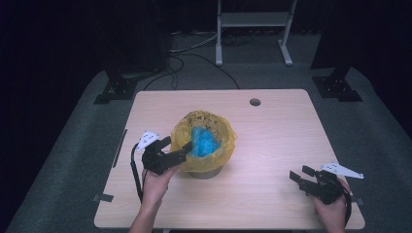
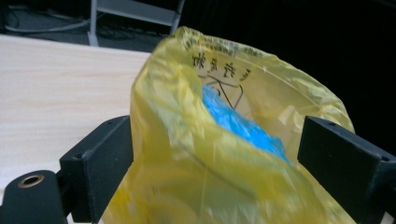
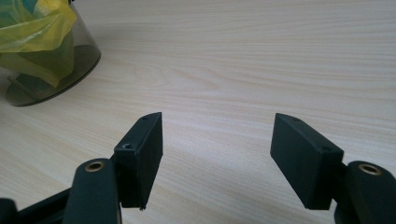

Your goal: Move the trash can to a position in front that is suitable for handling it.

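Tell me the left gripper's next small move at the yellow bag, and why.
Probably close the left gripper on the fold of the thin yellow plastic bag. Its fingers stand wide on either side of the bag's rim, apparently not pinching it, and the crumpled blue plastic already sits inside.

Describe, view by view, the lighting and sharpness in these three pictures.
High view: lit table, dark surroundings. Left gripper view: yellow bag close, slightly soft, black behind. Right gripper view: evenly lit wood grain, sharp; faint shadows beneath the jaws.

The yellow bag (image 1: 206, 145) hides most of the bin (image 1: 206, 172); its black print (image 2: 219, 65) is too blurred to read
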Demonstrator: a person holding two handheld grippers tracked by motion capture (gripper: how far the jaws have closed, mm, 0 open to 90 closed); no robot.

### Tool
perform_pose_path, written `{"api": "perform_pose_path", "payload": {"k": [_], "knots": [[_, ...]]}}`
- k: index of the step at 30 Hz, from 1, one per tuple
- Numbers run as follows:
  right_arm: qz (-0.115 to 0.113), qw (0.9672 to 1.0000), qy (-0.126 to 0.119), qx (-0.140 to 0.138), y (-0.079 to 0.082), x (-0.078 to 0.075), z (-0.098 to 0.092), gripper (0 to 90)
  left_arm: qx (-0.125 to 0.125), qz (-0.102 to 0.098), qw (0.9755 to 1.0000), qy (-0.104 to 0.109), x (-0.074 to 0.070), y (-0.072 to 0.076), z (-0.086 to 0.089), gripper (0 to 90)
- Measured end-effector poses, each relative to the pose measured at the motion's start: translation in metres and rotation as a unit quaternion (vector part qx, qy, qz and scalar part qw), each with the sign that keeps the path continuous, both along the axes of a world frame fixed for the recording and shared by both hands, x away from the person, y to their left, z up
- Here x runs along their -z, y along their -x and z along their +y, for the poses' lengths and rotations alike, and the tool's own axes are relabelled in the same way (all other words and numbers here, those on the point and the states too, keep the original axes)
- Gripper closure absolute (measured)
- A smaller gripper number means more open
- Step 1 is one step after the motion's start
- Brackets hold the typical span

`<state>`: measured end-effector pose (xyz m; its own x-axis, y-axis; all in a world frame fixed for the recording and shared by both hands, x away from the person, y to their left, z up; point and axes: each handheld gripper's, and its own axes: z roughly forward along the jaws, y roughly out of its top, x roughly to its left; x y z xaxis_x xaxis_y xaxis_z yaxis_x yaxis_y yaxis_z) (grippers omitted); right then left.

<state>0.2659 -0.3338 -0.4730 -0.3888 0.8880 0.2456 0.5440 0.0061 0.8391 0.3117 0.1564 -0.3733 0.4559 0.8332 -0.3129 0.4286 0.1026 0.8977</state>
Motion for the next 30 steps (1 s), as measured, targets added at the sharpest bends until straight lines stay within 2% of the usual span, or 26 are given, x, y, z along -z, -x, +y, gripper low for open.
{"api": "perform_pose_path", "payload": {"k": [4, 6, 11, 13, 21, 26, 30], "knots": [[-0.001, 1.0, 0.0, -0.001, 0.0, 0.0, 0.001, 33.8, 0.002, -0.002, 1.0, 0.001, -0.004, -0.008, 0.001, 12.4], [-0.001, 1.0, 0.001, -0.002, 0.0, 0.0, 0.001, 33.8, 0.004, -0.006, 0.9999, -0.009, -0.007, -0.013, 0.0, 13.1], [0.0, 1.0, 0.001, -0.004, -0.001, 0.001, 0.002, 33.9, 0.023, -0.006, 0.9993, -0.027, -0.012, -0.02, -0.001, 21.6], [0.0, 1.0, 0.001, -0.005, -0.001, 0.001, 0.003, 33.9, 0.026, -0.008, 0.9987, -0.043, -0.011, -0.022, -0.002, 23.2], [0.003, 0.9999, 0.005, -0.011, -0.003, 0.001, 0.008, 33.9, 0.019, -0.019, 0.9972, -0.07, -0.006, -0.027, 0.002, 42.4], [-0.003, 0.9993, 0.022, -0.031, -0.009, -0.009, 0.015, 33.9, 0.017, -0.038, 0.9951, -0.089, -0.007, -0.028, 0.004, 52.3], [-0.011, 0.9983, 0.035, -0.045, -0.015, -0.022, 0.022, 34.0, 0.017, -0.041, 0.9946, -0.094, -0.006, -0.03, 0.008, 60.9]]}}
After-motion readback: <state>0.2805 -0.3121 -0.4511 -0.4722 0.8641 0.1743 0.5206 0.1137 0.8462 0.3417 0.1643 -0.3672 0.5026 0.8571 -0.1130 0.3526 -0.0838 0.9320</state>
